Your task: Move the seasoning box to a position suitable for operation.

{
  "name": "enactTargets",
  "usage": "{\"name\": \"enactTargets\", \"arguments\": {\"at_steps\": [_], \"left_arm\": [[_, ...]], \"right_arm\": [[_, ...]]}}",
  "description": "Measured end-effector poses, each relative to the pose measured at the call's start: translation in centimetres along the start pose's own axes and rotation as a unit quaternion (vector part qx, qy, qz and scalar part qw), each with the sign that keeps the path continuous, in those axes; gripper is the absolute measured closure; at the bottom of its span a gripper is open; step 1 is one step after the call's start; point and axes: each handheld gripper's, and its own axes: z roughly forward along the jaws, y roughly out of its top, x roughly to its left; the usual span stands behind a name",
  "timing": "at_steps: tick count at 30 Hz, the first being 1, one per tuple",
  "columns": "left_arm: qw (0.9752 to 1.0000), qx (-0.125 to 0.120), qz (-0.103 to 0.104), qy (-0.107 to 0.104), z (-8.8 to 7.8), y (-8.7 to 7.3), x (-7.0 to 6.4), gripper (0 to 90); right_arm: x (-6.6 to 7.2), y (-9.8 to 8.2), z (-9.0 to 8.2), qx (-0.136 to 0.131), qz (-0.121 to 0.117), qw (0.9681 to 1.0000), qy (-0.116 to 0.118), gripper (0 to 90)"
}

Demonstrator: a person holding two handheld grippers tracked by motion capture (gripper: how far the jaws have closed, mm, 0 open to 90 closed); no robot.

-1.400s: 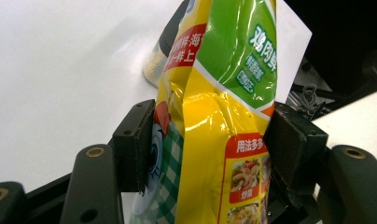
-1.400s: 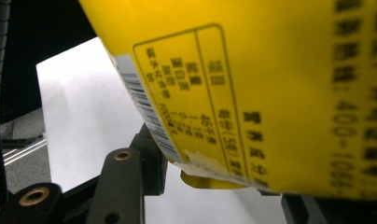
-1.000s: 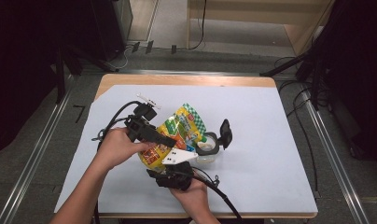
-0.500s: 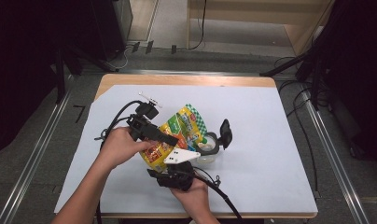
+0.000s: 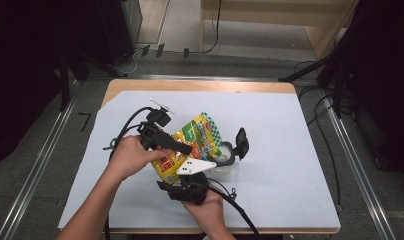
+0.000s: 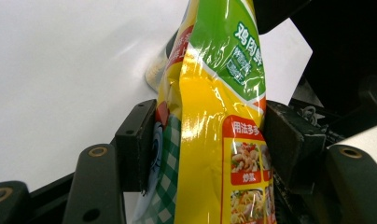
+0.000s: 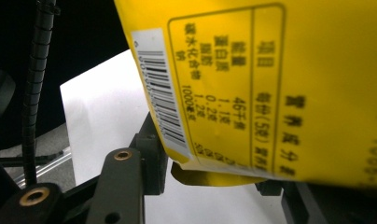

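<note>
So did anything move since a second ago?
No, nothing visibly changed. The left gripper stays clamped on the yellow packet, tipped over the clear jar. The right gripper stays under the packet's bottom edge. Both hands kept still.

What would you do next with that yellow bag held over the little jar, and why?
Probably tip the yellow bag a little further toward the open jar. The left claw clamps the bag's sides, its upper end slants toward the jar's mouth, and the right claw appears to steady the jar.
</note>
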Motion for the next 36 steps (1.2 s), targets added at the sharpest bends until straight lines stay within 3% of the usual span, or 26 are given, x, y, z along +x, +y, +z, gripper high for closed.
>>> {"name": "enactTargets", "arguments": {"at_steps": [36], "left_arm": [[0.9999,0.001,0.012,0.001,0.02,0.13,-0.59,41.8]], "right_arm": [[0.24,-0.02,-0.33,-0.010,0.013,0.9999,0.002,58.5]]}}
